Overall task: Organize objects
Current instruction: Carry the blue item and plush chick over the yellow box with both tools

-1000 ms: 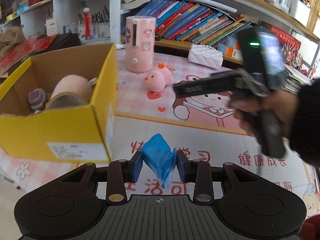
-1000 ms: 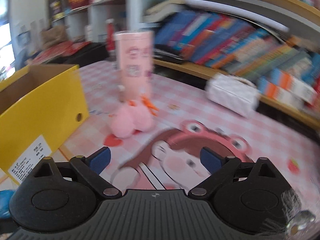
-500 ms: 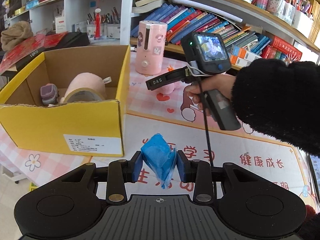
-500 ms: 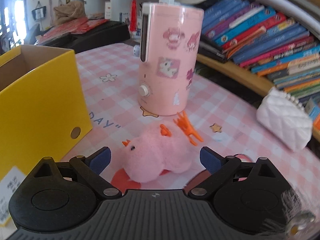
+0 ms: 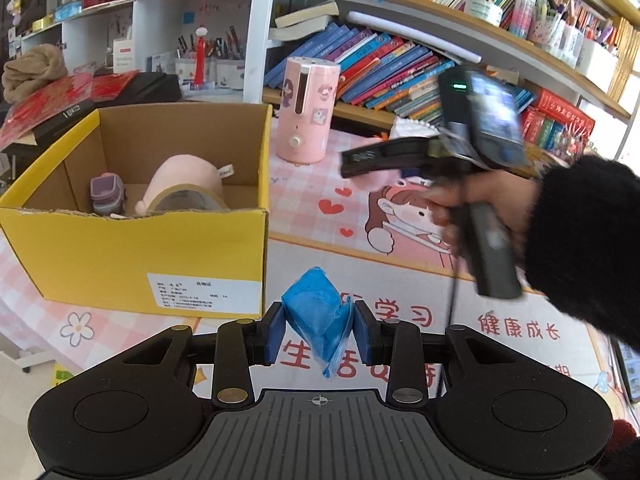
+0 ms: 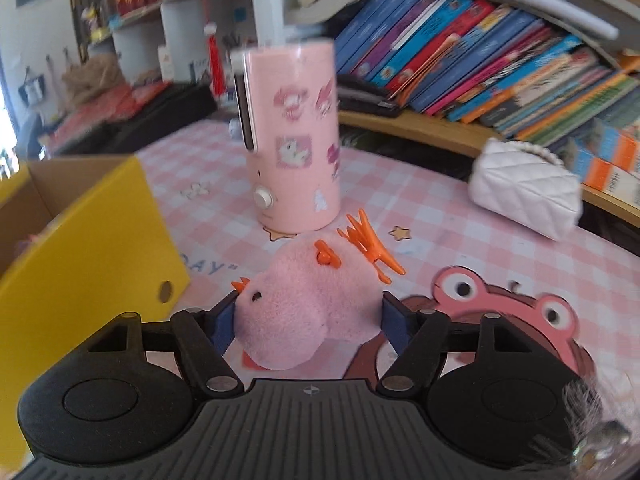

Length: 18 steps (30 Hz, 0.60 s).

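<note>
Holding a blue bag (image 5: 318, 316), left gripper (image 5: 319, 332) sits just beside box (image 5: 136, 248) edge; right gripper (image 6: 308, 322) pinches pink plush (image 6: 308, 312) (bare mat (image 6: 460, 224) beyond, w/ box close on its left).

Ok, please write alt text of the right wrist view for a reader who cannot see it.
A pink plush chick sits between the blue-padded fingers of the right gripper, which flank its two sides on a pink checked tablecloth. Behind it stands a pink cylindrical device; a yellow cardboard box is at left, a white quilted purse at right.
</note>
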Tool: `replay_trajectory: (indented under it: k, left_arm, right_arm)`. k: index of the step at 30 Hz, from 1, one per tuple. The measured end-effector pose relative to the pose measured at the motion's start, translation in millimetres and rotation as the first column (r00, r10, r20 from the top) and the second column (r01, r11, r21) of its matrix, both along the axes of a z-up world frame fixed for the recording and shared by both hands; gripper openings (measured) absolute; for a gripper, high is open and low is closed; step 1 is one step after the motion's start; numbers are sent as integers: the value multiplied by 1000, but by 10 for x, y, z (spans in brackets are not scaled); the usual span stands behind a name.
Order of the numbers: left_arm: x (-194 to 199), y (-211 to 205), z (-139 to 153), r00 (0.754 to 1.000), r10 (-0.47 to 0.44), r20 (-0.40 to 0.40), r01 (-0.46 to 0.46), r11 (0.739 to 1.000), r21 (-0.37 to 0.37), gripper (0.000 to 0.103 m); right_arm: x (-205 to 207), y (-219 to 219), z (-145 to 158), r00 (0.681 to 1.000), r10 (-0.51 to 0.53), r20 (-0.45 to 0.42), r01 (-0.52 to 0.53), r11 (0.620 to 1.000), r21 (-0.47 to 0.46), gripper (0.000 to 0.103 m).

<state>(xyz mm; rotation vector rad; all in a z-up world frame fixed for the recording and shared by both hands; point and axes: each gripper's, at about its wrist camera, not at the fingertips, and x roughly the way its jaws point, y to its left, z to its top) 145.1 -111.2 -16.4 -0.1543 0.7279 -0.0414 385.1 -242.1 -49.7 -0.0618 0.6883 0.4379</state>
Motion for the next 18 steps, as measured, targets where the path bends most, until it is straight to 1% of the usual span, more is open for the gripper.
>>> replay_trajectory:
  k: [6,11,15,18]
  left_arm:
    - [-57,218,48,999,-17,40,18,999,-27,34]
    - [-114,439,83,997,-42,63,45,998,-48,34]
    - [-196,603,78,995,-67,73,71,996,-57,34]
    - [-274,730,77,995,-77,60,81,994,-72,34]
  right_arm:
    - [-705,-201,330,997,-66,31,66,998,7,69]
    - [-1353,-285,548,989,-141,37,140,990,28,69]
    - [-1812,-232,633,980,-195,31,194,981,28,69]
    - [-2096,-126,628,972,-233,9,233,972,30,69]
